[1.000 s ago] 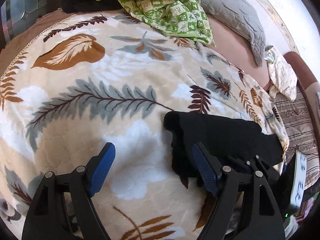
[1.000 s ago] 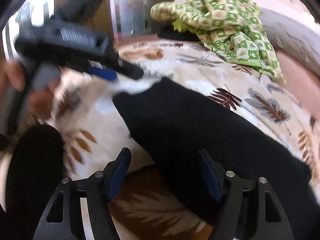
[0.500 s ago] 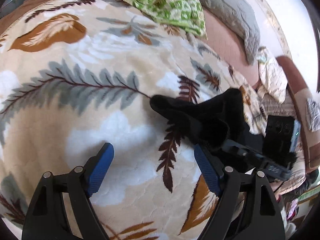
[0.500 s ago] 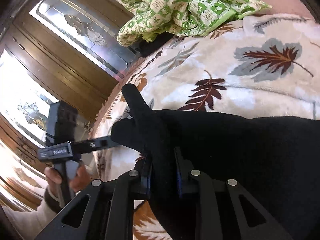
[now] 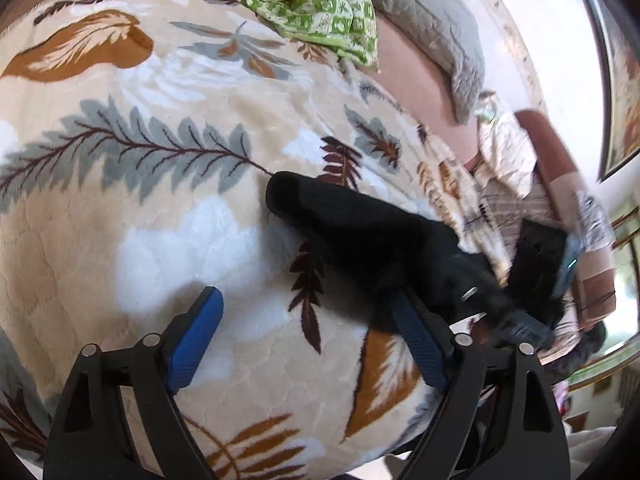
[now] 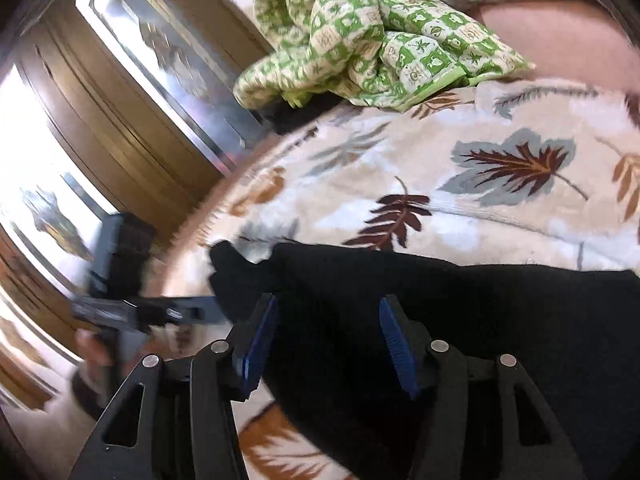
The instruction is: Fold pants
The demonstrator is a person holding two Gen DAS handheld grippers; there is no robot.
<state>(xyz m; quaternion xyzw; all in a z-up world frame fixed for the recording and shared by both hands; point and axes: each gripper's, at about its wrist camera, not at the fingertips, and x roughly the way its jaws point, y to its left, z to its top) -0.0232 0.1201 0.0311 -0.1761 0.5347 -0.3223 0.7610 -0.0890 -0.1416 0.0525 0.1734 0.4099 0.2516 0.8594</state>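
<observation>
Pants (image 6: 460, 320): one black pair, lying on the one leaf-print blanket (image 5: 160, 240) that covers the bed. From my left view they run from a rounded end near the middle of the blanket back toward its right edge; from my right view they fill the lower right, with one small corner sticking up at their left end.

I hold two grippers. My left gripper (image 5: 308, 340) stands wide apart with nothing between its pads, only bare blanket; its jaws have just been opening further. Its right finger (image 5: 420, 352) sits just beside the dark cloth, and I cannot tell whether it touches. My right gripper (image 6: 326, 340) has just let go: its jaws have been opening, the pads stand apart, and the pants lie under and between them without being pinched.

One green checked quilt (image 5: 312, 0) is bunched at the far edge, one grey pillow (image 5: 440, 32) beside it. To the left of the pants the blanket is broad and bare, so there is room that way. At the right the pants lie close to the blanket's edge.
</observation>
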